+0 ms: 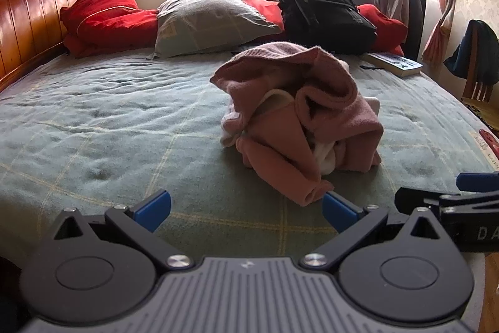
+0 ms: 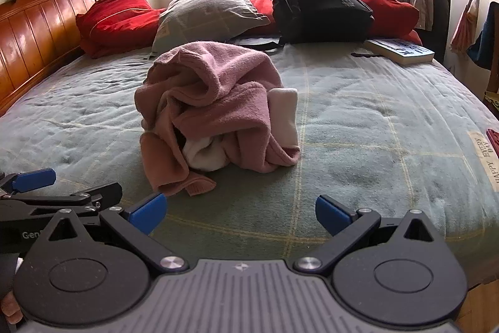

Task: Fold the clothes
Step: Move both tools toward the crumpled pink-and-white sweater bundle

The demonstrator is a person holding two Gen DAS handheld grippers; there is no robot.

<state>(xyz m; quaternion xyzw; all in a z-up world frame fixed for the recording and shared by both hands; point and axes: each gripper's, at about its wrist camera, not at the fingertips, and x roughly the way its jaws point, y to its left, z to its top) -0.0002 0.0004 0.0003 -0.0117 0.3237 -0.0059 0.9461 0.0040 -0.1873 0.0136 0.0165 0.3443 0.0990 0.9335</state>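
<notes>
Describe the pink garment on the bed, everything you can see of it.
The pink garment is a soft, fleecy knit crumpled into a tall heap, unfolded, mid-bed on the green checked bedspread. White fabric shows in its folds, and a ribbed cuff trails toward the cameras. Neither open claw touches it.

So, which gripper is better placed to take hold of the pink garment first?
The left gripper, probably. Its right fingertip sits right beside the trailing cuff of the crumpled pink garment. The right gripper faces bare bedspread, with the garment off to its left. Both jaws are open and empty.
</notes>
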